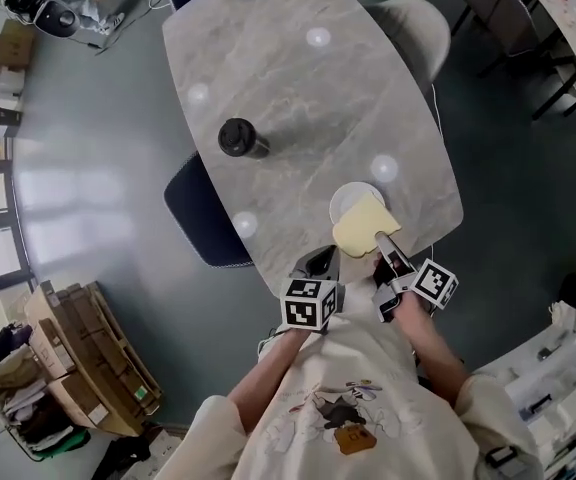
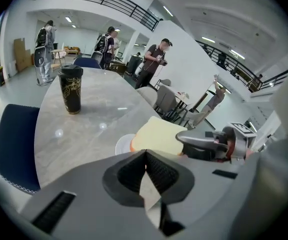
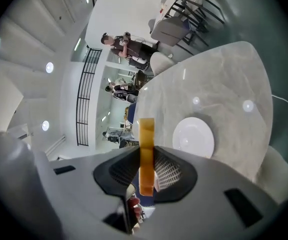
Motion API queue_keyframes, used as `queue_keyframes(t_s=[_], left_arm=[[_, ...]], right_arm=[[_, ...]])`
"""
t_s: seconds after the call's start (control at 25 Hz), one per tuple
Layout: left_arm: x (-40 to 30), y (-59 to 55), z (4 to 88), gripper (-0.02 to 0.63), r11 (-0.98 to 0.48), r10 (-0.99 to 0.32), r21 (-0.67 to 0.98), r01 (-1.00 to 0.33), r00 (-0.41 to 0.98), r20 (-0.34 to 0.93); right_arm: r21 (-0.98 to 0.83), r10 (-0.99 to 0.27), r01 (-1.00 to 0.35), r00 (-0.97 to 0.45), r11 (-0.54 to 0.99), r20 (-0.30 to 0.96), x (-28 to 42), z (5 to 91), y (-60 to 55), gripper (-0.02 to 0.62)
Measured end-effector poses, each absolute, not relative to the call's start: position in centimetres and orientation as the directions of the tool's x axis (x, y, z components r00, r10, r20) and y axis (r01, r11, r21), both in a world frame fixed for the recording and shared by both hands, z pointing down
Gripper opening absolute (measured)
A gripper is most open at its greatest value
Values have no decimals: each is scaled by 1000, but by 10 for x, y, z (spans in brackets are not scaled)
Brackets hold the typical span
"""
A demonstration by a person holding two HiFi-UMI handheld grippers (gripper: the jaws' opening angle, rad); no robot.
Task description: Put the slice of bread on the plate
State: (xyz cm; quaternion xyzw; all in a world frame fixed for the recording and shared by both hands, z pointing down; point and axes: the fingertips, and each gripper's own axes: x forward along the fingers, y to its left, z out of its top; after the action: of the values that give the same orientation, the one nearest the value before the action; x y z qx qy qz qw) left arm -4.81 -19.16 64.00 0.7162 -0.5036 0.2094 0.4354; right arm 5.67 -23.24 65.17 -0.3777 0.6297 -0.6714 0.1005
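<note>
My right gripper is shut on a pale slice of bread, held flat over the near edge of the marble table. In the right gripper view the bread shows edge-on between the jaws. The small white plate lies just beyond, partly hidden by the slice; the plate sits right of the jaws. My left gripper hovers beside it at the table's near edge, jaws shut and empty. From the left gripper view the bread covers part of the plate.
A black tumbler stands mid-table, left of the plate. A dark blue chair is tucked at the table's left side, a pale one at the right. Several people stand beyond the far end.
</note>
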Motion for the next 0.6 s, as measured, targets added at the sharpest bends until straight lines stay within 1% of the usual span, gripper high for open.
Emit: queue_keyframes(t_s=[0.12, 0.28, 0.44, 0.6], left_arm=[[-57, -204, 656, 11, -80, -553, 368, -926, 348, 757], [-68, -213, 681, 11, -5, -571, 340, -940, 282, 771], [-66, -220, 704, 11, 54, -552, 357, -932, 270, 789], [-67, -224, 712, 11, 42, -541, 341, -939, 266, 798]], right_arm=[[-897, -570, -385, -695, -218, 438, 56, 674, -240, 86], [-909, -538, -366, -734, -201, 415, 39, 688, -252, 86], [-896, -499, -397, -746, -199, 442, 37, 709, -256, 86], [-871, -474, -440, -732, -219, 489, 36, 731, -258, 86]])
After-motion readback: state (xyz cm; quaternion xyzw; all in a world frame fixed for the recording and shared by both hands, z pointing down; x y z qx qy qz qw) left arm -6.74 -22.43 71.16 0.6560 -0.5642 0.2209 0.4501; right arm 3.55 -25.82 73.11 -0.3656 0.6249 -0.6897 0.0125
